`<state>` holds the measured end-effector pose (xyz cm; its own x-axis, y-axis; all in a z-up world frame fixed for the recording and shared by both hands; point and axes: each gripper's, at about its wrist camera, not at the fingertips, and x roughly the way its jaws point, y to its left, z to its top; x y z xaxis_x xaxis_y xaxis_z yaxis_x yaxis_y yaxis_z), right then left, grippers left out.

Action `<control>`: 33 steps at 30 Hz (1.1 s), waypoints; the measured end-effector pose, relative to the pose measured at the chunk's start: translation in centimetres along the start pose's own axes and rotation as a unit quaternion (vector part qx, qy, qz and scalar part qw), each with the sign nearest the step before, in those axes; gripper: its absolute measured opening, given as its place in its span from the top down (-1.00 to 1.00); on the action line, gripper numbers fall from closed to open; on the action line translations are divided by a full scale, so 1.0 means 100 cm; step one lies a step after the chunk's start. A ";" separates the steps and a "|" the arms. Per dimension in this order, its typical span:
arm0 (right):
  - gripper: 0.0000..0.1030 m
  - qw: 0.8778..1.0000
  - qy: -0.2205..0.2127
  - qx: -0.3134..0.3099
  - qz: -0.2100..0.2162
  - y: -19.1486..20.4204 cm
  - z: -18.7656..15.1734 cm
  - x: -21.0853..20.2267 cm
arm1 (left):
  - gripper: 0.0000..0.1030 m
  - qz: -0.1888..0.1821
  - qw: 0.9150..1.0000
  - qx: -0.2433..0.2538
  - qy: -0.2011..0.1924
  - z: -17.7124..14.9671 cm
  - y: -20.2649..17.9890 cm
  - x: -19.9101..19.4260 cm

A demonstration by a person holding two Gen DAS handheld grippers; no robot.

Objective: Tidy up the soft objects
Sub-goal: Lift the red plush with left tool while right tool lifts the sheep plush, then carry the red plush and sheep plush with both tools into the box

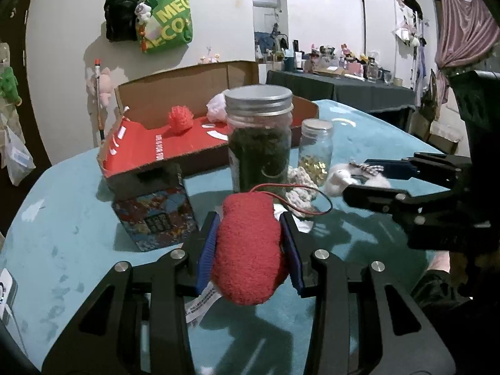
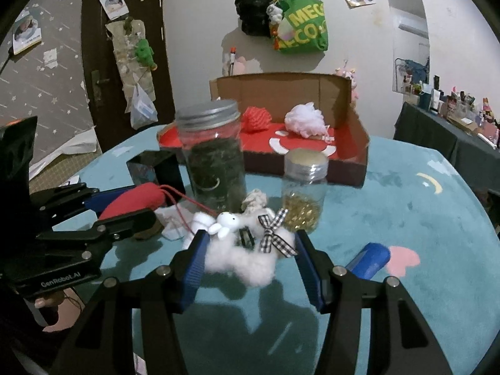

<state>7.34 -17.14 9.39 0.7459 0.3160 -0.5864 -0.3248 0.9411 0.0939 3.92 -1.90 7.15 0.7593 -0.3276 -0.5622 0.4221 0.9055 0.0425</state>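
My left gripper is shut on a red fuzzy plush with a red cord loop and a white label, held above the teal table. From the right wrist view the same gripper and red plush show at the left. My right gripper is shut on a white sheep plush with a checked bow, also clear of the table. In the left wrist view this gripper and the sheep plush sit at the right. Behind stands a cardboard box with a red floor, holding a red pompom and a white puff.
A tall jar of dark leaves and a small jar of gold pieces stand between the grippers and the box. A patterned tin is at the left, a cream knitted piece by the jars, a blue cylinder at the right.
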 end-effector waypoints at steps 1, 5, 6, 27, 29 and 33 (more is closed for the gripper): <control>-0.13 1.000 -0.004 0.000 -0.002 -0.001 0.002 -0.002 | 0.27 0.001 1.000 -0.001 -0.001 0.001 0.002 -0.002; -0.13 1.000 -0.018 0.001 -0.011 -0.008 0.012 -0.010 | 0.27 0.014 1.000 -0.006 -0.009 0.007 0.011 -0.012; -0.13 1.000 -0.020 0.002 -0.013 -0.009 0.014 -0.010 | 0.27 0.017 1.000 -0.008 -0.012 0.009 0.014 -0.015; -0.13 0.998 -0.053 -0.008 -0.027 -0.038 0.068 -0.002 | 0.27 0.047 0.997 -0.041 -0.037 0.058 0.074 -0.025; -0.13 0.999 -0.048 -0.012 -0.024 -0.042 0.077 0.006 | 0.27 0.044 0.998 -0.040 -0.032 0.067 0.078 -0.017; -0.13 0.999 -0.029 -0.020 -0.011 -0.052 0.095 0.027 | 0.27 0.035 0.998 -0.040 -0.019 0.081 0.085 -0.001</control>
<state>16.55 -19.99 14.94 0.7849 0.3022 -0.5410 -0.3299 0.9428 0.0479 11.46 3.64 14.22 0.8047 -0.2710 -0.5282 0.3275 0.9447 0.0143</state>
